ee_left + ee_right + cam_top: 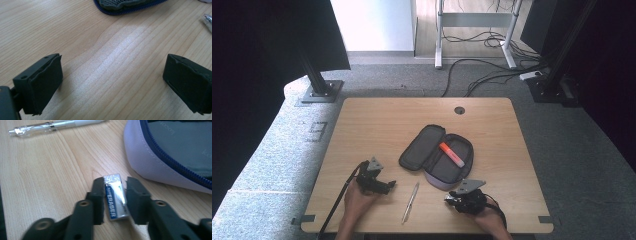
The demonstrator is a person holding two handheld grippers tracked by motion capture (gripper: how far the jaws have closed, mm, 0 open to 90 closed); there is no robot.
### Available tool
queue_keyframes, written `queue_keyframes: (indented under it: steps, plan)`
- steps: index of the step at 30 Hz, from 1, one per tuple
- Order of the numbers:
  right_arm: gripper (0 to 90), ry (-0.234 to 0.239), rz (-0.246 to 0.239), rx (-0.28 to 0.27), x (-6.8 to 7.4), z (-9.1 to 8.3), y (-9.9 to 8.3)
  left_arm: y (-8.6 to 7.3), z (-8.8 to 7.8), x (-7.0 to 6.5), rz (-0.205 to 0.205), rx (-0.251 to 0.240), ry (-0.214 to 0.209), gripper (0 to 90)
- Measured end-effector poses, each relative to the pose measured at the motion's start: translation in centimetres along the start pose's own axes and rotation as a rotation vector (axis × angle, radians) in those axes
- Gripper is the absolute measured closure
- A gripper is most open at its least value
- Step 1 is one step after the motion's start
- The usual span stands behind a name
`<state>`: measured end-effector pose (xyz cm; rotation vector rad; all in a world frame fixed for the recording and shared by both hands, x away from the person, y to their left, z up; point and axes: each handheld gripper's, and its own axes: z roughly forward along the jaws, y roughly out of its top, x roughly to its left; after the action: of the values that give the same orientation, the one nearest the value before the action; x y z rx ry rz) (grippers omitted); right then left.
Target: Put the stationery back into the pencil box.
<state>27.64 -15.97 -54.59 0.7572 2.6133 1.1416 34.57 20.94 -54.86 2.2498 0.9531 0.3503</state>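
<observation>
Two hands enter the high view from the bottom edge, the left gripper (377,181) and right gripper (466,199) low over the pale wooden table (362,125), a slim silver pen (410,201) between them and an unzipped grey pencil case (437,156) holding an orange highlighter (452,154) beyond. Left gripper view: black jaws spread wide over bare wood, holding nothing. Right gripper view: jaws flank a small blue-and-white wrapped eraser (116,196) beside the case, whether clamped cannot be told; packing the case seems underway, so next come a firm squeeze and a lift over the rim.
</observation>
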Motion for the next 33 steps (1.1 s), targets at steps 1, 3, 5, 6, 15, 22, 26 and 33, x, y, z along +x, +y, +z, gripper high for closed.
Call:
queue_keyframes:
  steps: [1,3,5,6,15,22,26,33]
  plan:
    - [70.9,0.005,0.0,0.002,0.1,0.0,0.0,0.0,0.0,0.0,0.0,0.0,0.0,2.5]
    - [71.4,0.003,-0.002,0.004,0.2,0.0,0.0,0.0,0.0,0.0,0.0,0.0,0.0,2.5]
    - [71.8,0.003,0.003,0.009,0.2,0.0,0.1,0.0,0.0,0.0,0.0,0.0,0.0,2.6]
    - [71.9,0.006,0.002,0.012,0.2,0.0,0.2,0.0,0.0,0.0,0.0,0.0,0.0,2.5]
    - [72.1,0.025,0.009,0.017,0.5,-0.3,0.7,0.0,0.0,0.0,0.0,0.0,0.0,2.5]
    - [72.1,0.032,0.012,-0.007,0.5,-1.4,1.7,0.0,0.0,0.0,0.0,0.0,0.0,2.6]
    - [72.1,0.035,0.018,-0.016,0.3,-2.0,2.2,0.0,0.0,0.0,0.0,0.0,0.0,2.5]
    - [72.0,0.029,0.031,-0.031,-0.2,-3.0,2.9,0.0,0.0,0.0,0.0,0.0,0.0,2.6]
